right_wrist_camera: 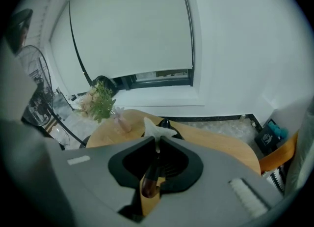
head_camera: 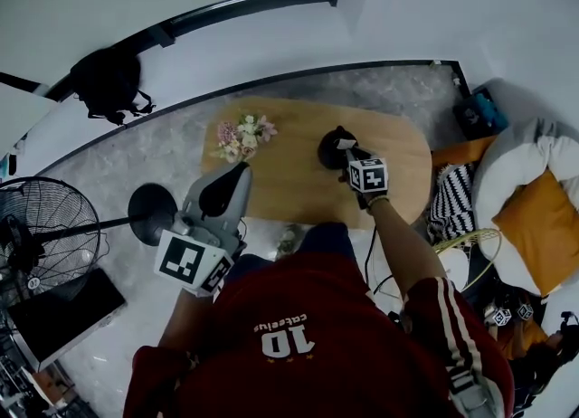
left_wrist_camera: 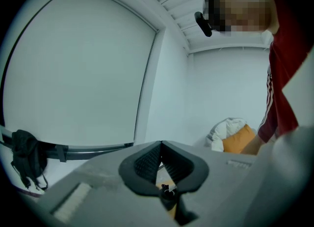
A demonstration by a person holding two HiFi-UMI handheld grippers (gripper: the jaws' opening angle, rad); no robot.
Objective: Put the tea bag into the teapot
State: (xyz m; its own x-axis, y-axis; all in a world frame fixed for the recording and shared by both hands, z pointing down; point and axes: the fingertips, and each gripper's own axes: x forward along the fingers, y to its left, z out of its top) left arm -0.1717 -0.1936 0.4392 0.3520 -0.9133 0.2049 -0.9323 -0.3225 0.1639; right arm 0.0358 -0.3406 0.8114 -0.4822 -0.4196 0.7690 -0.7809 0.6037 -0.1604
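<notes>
Left tongs: jaws closed, nothing held, raised above near-left edge of bench. Flower posy: bench far left. Right tongs: pinching tea bag over dark teapot, bench centre-right.

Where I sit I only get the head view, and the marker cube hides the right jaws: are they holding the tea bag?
Observer: Yes. In the right gripper view the right gripper is clamped on a white tea bag, whose top pokes out above the tips.
Operator: Is it lined up with the teapot?
Observer: In that view the dark teapot sits directly behind the tea bag, on the wooden table.
Operator: And the left gripper?
Observer: The left gripper has its jaws together on nothing and is aimed toward the white wall.
</notes>
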